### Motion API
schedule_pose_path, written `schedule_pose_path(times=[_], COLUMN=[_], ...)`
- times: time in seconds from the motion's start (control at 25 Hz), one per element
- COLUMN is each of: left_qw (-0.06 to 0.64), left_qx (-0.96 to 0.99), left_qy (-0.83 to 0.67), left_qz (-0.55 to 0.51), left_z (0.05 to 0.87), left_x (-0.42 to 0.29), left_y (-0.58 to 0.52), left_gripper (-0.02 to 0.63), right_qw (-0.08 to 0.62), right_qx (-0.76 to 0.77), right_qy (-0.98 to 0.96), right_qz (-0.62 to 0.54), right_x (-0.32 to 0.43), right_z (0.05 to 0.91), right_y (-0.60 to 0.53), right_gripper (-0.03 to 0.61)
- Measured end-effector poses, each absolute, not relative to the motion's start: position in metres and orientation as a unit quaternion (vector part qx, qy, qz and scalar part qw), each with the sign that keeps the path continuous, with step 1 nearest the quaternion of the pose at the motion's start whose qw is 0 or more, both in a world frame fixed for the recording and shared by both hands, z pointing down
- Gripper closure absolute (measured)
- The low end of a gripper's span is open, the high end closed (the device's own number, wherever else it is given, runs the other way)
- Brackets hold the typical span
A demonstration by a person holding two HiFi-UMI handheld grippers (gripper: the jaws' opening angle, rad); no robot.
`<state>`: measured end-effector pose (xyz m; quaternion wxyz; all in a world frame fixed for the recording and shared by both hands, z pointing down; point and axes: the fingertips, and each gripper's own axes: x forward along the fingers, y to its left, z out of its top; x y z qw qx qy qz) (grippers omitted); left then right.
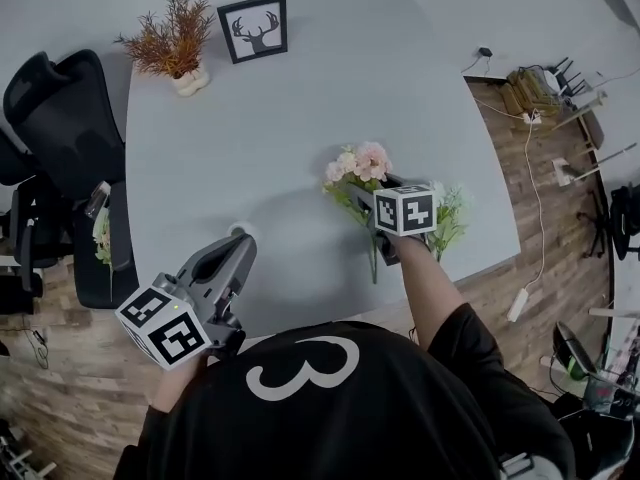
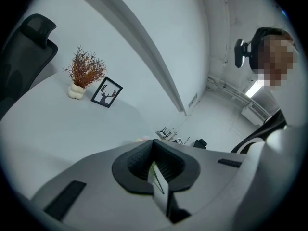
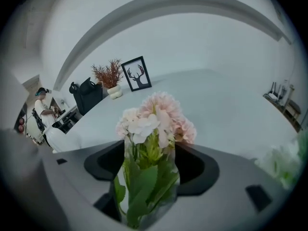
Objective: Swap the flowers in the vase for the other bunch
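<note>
In the head view our right tool [image 1: 352, 194] holds the pink flowers [image 1: 360, 164] over the bench [image 1: 280, 118], just beside the white bunch [image 1: 447, 218]. The left gripper view shows our left tool [image 2: 154, 149] with jaws pressed together. The right gripper view shows wide-set jaws clamping the flowers' clear vase [image 3: 144, 186].

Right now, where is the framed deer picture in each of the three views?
Head view: framed deer picture, near the top, left of centre.
Left gripper view: the picture, left of centre, slightly above mid-height.
Right gripper view: the picture, upper part, slightly left of centre.
Shared landmark: the dried reddish plant in a white pot, just left of it in all three.
</note>
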<state>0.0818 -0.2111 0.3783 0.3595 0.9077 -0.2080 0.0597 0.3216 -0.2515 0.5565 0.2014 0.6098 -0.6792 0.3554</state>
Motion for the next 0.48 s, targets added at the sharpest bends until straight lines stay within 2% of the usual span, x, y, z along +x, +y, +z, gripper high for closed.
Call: schedule_pose_path(times=[0.48], left_qw=[0.357], left_qx=[0.901], left_qy=[-0.239], left_qz=[0.061], left_z=[0.376], left_x=[0.063], left_y=[-0.220], left_gripper=[0.601], right_qw=[0.234], right_qx=[0.600], right_qy=[-0.666], right_qz=[0.376], right_x=[0.320], right_z=[0.584], right_y=[-0.256], right_gripper=[0.310])
